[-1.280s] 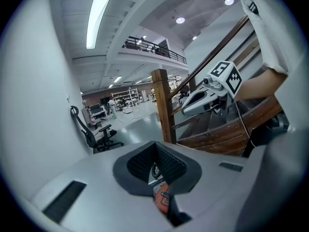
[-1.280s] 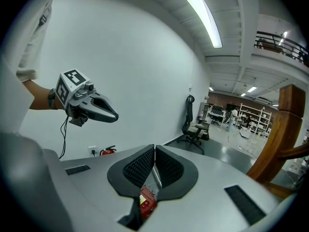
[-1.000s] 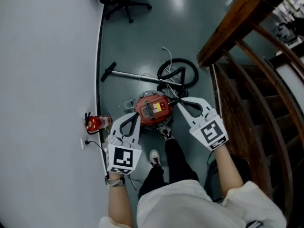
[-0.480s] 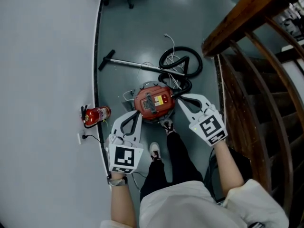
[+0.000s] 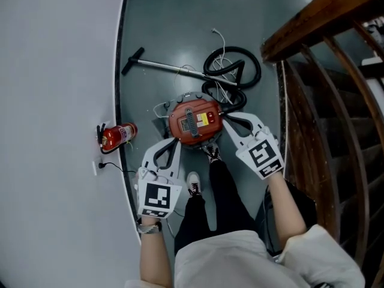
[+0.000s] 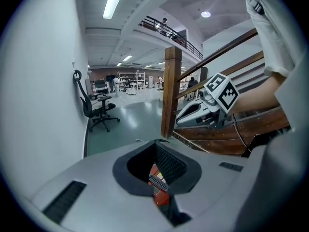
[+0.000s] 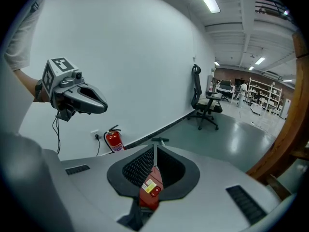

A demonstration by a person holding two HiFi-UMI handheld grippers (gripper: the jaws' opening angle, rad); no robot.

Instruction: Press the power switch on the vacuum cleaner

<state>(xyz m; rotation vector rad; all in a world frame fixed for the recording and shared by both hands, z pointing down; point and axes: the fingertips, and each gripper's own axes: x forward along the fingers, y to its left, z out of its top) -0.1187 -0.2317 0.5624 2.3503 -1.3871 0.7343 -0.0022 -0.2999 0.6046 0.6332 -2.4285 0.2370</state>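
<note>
The red round vacuum cleaner (image 5: 193, 120) stands on the grey floor, with a grey handle and a yellow label on top. My left gripper (image 5: 173, 141) hovers over its near-left edge and my right gripper (image 5: 225, 123) over its right edge; both are shut and hold nothing. In the left gripper view the left gripper (image 6: 157, 143) has its jaws met, and a strip of the vacuum cleaner (image 6: 159, 190) shows through the gap. Below the right gripper (image 7: 154, 146), the vacuum cleaner (image 7: 150, 197) shows its label and a red button (image 7: 155, 191).
The hose (image 5: 234, 71) and wand (image 5: 162, 66) lie beyond the vacuum. A fire extinguisher (image 5: 118, 135) stands by the white wall (image 5: 54, 101) near a plugged socket (image 5: 99, 165). A wooden staircase (image 5: 324, 101) rises on the right. The person's shoe (image 5: 194, 182) is just behind the vacuum.
Both grippers have sunk toward the vacuum and their tips now overlap its edges in the head view. The head view has shifted slightly, so the vacuum sits higher.
</note>
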